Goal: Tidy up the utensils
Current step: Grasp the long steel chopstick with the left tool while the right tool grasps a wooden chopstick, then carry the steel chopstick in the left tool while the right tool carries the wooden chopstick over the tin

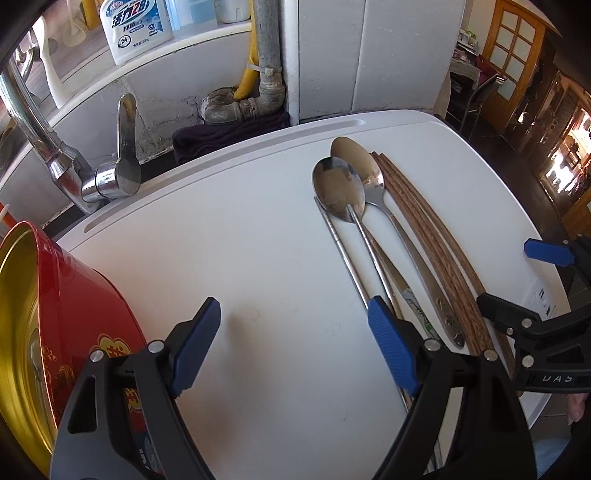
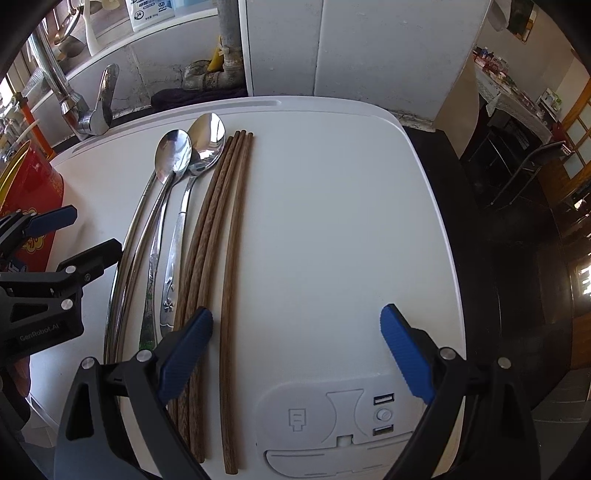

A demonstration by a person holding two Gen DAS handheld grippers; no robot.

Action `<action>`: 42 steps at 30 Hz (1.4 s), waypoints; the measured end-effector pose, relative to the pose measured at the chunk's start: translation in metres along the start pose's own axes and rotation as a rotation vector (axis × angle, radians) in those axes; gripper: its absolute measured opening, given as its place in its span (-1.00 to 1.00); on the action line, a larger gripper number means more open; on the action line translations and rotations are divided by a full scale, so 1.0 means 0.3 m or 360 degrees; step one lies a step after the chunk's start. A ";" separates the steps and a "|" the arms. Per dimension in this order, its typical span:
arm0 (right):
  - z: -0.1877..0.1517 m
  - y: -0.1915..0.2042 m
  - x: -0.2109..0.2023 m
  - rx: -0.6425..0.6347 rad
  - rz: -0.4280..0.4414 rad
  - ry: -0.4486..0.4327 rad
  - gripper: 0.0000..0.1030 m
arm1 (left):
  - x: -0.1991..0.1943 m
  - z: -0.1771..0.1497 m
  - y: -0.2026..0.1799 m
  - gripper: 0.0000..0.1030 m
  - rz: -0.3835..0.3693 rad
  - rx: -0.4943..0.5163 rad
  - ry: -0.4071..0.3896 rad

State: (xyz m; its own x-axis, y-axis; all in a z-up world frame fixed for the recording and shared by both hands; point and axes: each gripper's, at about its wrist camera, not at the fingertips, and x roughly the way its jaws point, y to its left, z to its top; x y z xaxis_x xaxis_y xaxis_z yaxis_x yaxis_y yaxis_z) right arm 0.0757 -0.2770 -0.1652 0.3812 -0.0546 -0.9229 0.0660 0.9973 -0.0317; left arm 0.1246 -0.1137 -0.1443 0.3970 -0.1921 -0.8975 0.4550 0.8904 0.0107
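Observation:
Two steel spoons, thin steel chopsticks and several brown wooden chopsticks lie side by side on a white board. One wooden chopstick lies slightly apart on the right. My left gripper is open and empty, its right finger over the steel handles. My right gripper is open and empty, its left finger over the wooden chopsticks. A red and gold tin stands at the left.
A chrome tap stands behind the board's left end. A detergent bottle sits on the back ledge beside a grey pipe. The board's right edge drops to a dark floor.

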 end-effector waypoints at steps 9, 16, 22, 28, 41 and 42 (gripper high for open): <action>-0.003 0.004 0.004 -0.0003 0.0020 0.0001 0.73 | 0.019 0.002 -0.048 0.56 -0.0016 0.0052 0.0014; -0.018 0.056 -0.035 -0.0081 0.0119 -0.0006 -0.84 | -0.005 -0.009 -0.030 -0.90 -0.0174 -0.0034 0.0015; -0.022 0.045 -0.089 -0.0011 0.0172 -0.0053 -0.87 | -0.051 -0.008 0.011 -0.90 -0.0237 -0.0141 0.0003; -0.002 0.077 -0.231 -0.0063 0.0249 -0.0226 -0.87 | -0.202 0.007 0.035 -0.90 -0.0245 -0.0158 -0.0150; 0.040 0.347 -0.338 -0.0321 0.0389 -0.0351 -0.87 | -0.461 -0.092 0.238 -0.90 -0.0105 -0.0288 -0.0373; 0.043 0.379 -0.348 -0.0344 0.0400 -0.0360 -0.87 | -0.479 -0.105 0.261 -0.90 -0.0096 -0.0303 -0.0385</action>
State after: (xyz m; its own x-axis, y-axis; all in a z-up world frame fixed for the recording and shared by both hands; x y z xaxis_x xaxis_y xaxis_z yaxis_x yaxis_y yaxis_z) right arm 0.0555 -0.1586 -0.0675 0.5556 0.2070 -0.8053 -0.2417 0.9669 0.0818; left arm 0.0780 -0.0033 -0.0284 0.5623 -0.3193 -0.7628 0.3350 0.9313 -0.1429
